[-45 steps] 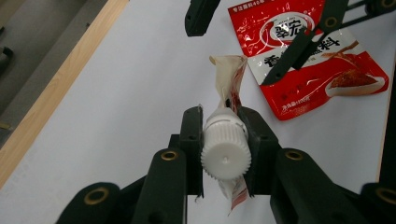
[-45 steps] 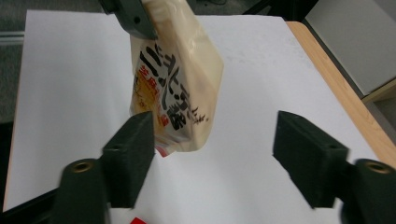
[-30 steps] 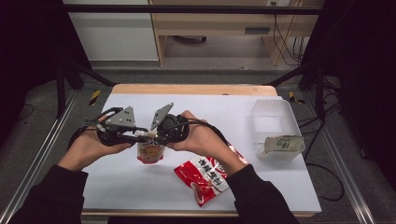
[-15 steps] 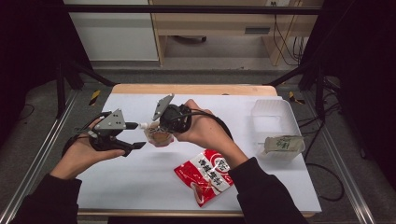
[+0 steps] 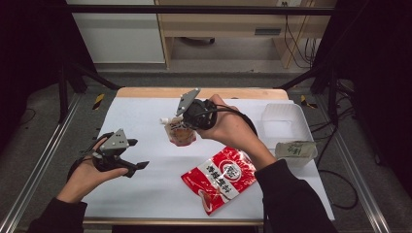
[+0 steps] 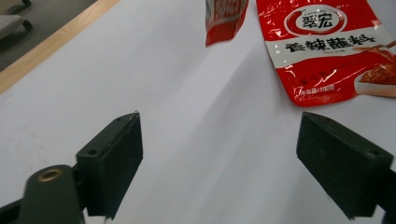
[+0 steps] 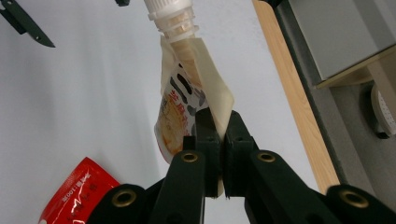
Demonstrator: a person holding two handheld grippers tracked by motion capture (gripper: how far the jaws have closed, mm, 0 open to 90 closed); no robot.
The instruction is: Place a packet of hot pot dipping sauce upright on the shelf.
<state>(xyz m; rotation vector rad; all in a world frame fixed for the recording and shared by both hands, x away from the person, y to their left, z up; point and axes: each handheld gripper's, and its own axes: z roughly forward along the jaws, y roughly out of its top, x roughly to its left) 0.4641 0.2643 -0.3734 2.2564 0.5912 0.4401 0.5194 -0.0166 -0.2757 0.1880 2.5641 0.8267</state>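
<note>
Right gripper [image 7: 218, 135] jaws clenched on glossy spouted pouch [image 7: 187, 93], left gripper [image 6: 233, 158] jaws just opening, empty

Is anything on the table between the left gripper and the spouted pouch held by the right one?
No. In the high view, bare white table separates the left gripper from the spouted pouch.

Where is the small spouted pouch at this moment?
In the high view the spouted pouch hangs above the table's middle, pinched in the right gripper, just behind the big red sauce packet.
</note>
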